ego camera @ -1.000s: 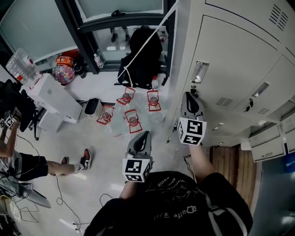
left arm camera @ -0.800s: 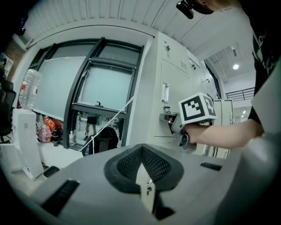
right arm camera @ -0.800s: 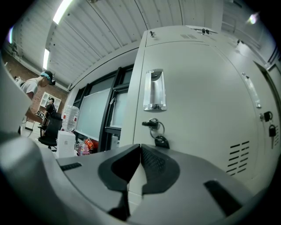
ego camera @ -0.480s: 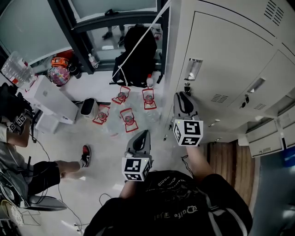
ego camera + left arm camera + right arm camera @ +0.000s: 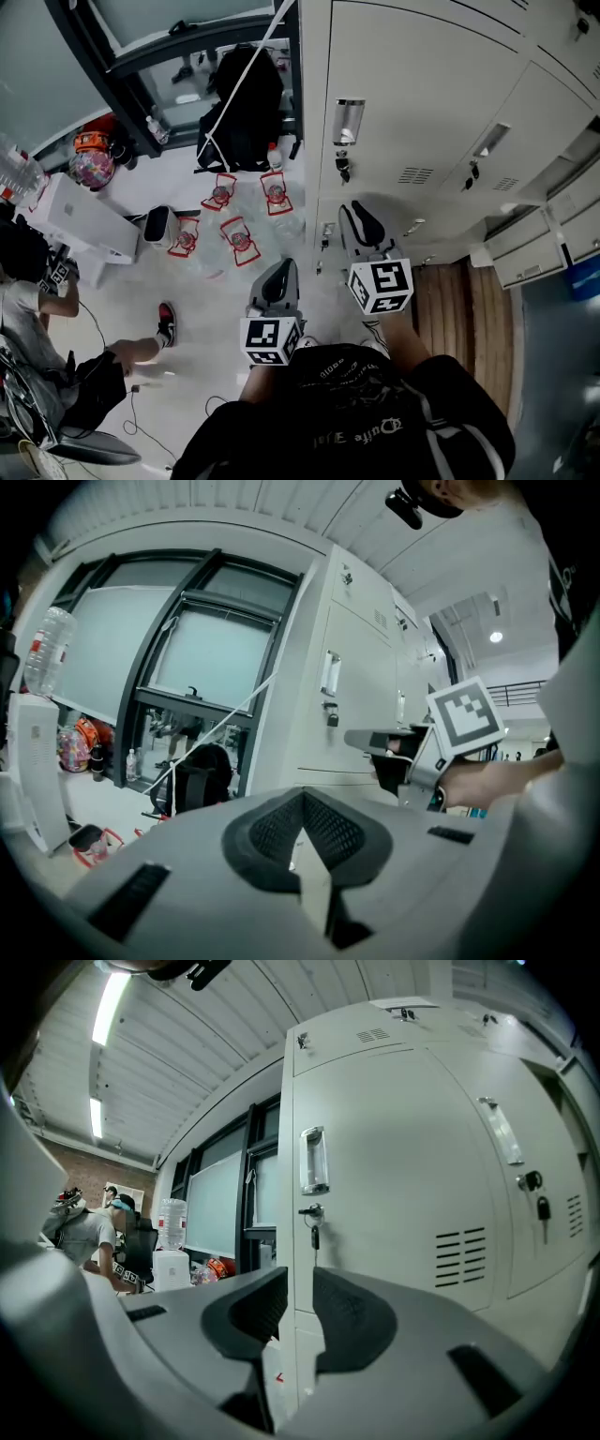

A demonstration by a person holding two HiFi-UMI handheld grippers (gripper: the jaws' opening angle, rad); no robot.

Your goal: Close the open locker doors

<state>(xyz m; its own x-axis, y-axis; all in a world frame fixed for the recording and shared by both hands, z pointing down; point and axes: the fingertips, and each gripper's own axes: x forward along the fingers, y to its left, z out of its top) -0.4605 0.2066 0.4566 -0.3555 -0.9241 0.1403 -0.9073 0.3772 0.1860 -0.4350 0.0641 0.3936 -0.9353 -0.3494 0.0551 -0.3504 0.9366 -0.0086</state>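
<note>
The pale grey locker bank (image 5: 441, 103) fills the right of the head view. Its left door (image 5: 394, 1204) lies flush, with a metal handle (image 5: 312, 1160) and a key (image 5: 314, 1215) hanging in the lock. My right gripper (image 5: 359, 210) hangs a little below that lock (image 5: 342, 169), not touching the door. Its jaws are opening, with a narrow gap and nothing between them (image 5: 298, 1288). My left gripper (image 5: 283, 268) is held lower and to the left over the floor, shut and empty (image 5: 303, 799). The neighbouring door (image 5: 525, 1166) also looks closed.
A black backpack (image 5: 242, 103) leans at the window frame beside the lockers. Several bottles in red wire holders (image 5: 234, 230) stand on the floor. A white box (image 5: 80, 220) and a seated person (image 5: 56, 319) are at the left. Wooden flooring (image 5: 459, 309) runs along the lockers' base.
My right gripper has drawn back and down from the lock on the left door, and its jaws have parted. The head view has swung, so the lockers sit further left.
</note>
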